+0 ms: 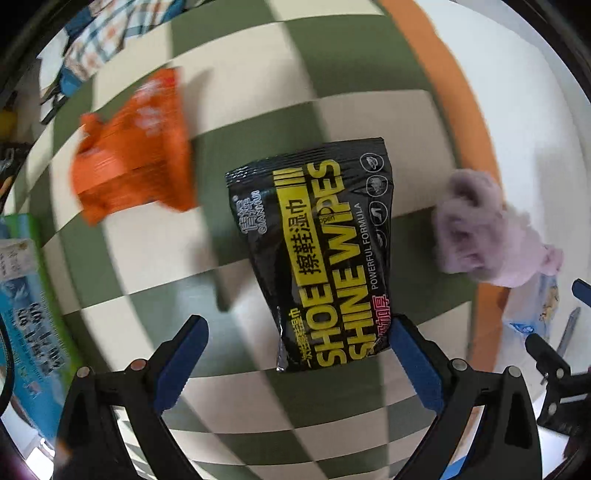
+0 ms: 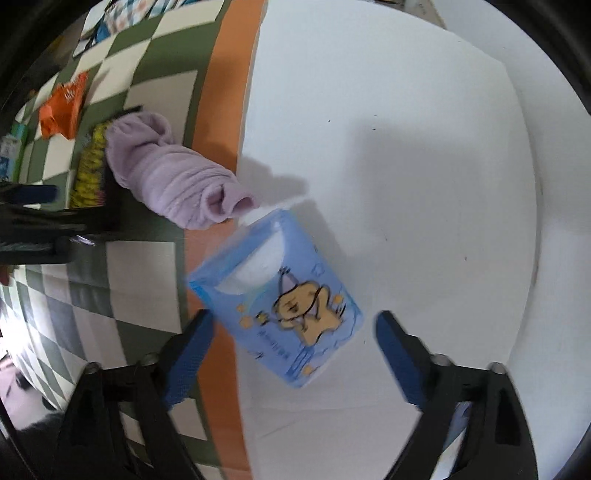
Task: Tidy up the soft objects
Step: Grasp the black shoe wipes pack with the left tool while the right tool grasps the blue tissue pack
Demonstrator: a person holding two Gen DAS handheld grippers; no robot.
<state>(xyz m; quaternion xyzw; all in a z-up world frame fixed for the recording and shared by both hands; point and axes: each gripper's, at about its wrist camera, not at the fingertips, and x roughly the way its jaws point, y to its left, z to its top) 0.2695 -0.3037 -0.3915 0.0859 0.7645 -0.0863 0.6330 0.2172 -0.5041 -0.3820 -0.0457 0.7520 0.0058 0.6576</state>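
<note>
In the left wrist view my left gripper [image 1: 299, 328] is open above a black and yellow shoe shine wipes pack [image 1: 321, 254] that lies on the green and cream checkered cloth [image 1: 147, 258]; its right finger touches the pack's near corner. An orange packet [image 1: 133, 147] lies to the far left and a rolled lilac towel [image 1: 476, 229] to the right. In the right wrist view my right gripper [image 2: 295, 328] is open around the near end of a blue tissue pack [image 2: 284, 302] with a cartoon print. The pack lies on the white surface [image 2: 406, 147]. The lilac towel [image 2: 173, 173] lies just beyond it.
An orange border strip [image 2: 225, 110] divides the checkered cloth [image 2: 147, 96] from the white surface. A green and blue box [image 1: 26, 295] lies at the left edge. Plaid fabric [image 1: 99, 33] lies at the far left corner. The other gripper [image 1: 554, 369] shows at the right edge.
</note>
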